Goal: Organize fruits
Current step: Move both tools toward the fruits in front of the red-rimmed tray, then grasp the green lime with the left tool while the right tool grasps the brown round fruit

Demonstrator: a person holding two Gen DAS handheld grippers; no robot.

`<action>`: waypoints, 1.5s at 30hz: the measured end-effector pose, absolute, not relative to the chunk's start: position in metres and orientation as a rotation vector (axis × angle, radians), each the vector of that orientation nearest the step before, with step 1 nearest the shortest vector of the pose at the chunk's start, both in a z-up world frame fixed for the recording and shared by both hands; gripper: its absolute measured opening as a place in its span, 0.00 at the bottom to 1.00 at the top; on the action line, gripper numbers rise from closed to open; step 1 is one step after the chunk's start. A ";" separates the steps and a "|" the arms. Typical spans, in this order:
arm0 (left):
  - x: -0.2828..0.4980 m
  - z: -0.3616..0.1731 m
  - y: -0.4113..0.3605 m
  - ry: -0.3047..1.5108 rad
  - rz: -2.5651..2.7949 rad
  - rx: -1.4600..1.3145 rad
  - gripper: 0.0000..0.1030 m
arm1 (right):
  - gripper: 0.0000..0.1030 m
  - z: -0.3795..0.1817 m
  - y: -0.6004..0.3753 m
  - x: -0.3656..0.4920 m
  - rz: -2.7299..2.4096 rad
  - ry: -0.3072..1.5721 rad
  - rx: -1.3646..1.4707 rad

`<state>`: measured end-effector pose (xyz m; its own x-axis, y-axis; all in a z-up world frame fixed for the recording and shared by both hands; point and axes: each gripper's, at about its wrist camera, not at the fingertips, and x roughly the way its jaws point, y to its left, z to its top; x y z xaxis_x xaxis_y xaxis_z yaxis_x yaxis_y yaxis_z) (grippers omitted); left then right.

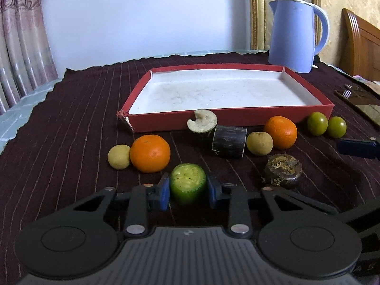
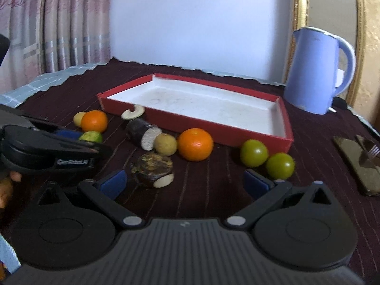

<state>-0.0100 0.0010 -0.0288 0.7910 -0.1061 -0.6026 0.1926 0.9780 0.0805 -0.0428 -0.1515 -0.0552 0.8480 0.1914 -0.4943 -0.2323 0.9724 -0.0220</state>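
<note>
One green fruit piece (image 1: 187, 183) is clasped by the left tongs (image 1: 188, 191); lifting into the red tray (image 1: 228, 115) is judged next. The right tongs (image 2: 185, 181) are spread, unladen.

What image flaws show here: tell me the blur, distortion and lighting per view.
Left wrist view: sharp, with fisheye bending toward the edges and soft, even light on the red tray. Right wrist view: softer, with slight blur on the left gripper; the kettle leans with the lens curve.
</note>
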 end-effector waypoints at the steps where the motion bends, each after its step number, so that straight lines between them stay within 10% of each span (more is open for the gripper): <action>1: -0.010 -0.029 0.001 0.637 -0.161 0.141 0.30 | 0.99 -0.055 -0.149 -0.042 0.233 0.515 -0.087; 11: -0.010 -0.031 -0.001 0.618 -0.165 0.169 0.31 | 1.00 -0.053 -0.136 -0.039 0.144 0.544 -0.177; 16: -0.009 -0.032 0.003 0.618 -0.106 0.164 0.58 | 1.00 -0.053 -0.142 -0.039 0.119 0.550 -0.197; 25: -0.006 -0.031 0.009 0.633 -0.106 0.125 0.59 | 1.00 -0.057 -0.136 -0.030 0.217 0.597 -0.167; 31: -0.004 -0.031 0.012 0.641 -0.112 0.097 0.60 | 0.79 -0.057 -0.130 -0.014 0.247 0.620 -0.157; 34: -0.003 -0.031 0.013 0.644 -0.113 0.090 0.59 | 0.39 -0.056 -0.131 -0.013 0.320 0.622 -0.123; 40: -0.010 -0.031 0.001 0.625 -0.165 0.140 0.29 | 0.39 -0.053 -0.132 -0.027 0.311 0.612 -0.161; 45: -0.015 -0.029 0.005 0.606 -0.189 0.120 0.29 | 0.39 -0.050 -0.146 -0.035 0.266 0.585 -0.134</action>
